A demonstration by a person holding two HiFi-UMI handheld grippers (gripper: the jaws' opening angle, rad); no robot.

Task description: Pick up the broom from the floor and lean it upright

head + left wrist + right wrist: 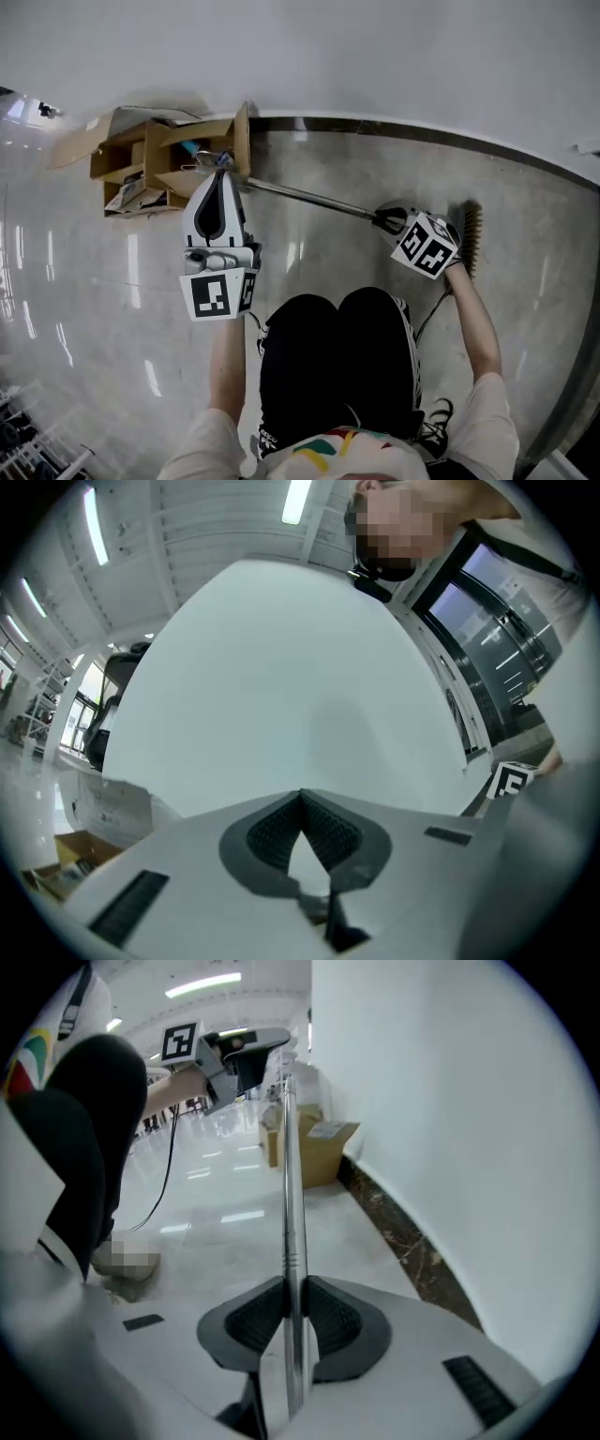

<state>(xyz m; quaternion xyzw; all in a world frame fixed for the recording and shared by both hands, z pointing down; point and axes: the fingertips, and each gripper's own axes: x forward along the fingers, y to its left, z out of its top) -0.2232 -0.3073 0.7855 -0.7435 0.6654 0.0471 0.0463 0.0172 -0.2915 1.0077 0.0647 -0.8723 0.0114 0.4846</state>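
Left gripper [221,174]: jaws shut tip against tip, nothing between them. It points away from the person, with its tips near the far end of the broom handle [309,198]; whether they touch it cannot be told.
Left pads [328,832]: ribbed, meeting at the front, with a small gap behind.
Left marker cube [214,293]: at the gripper's rear, well back from the broom handle.
Left forearm [228,361]: bare, extended straight toward the broom handle.
Right gripper [390,220]: jaws clamped on the broom handle near its lower end, tilted downward.
Right pads [251,1321]: pressing the broom handle from both sides.
Right marker cube [427,246]: just beside the broom handle, on the person's side.
Right forearm [478,323]: bare, reaching toward the broom handle's lower end.
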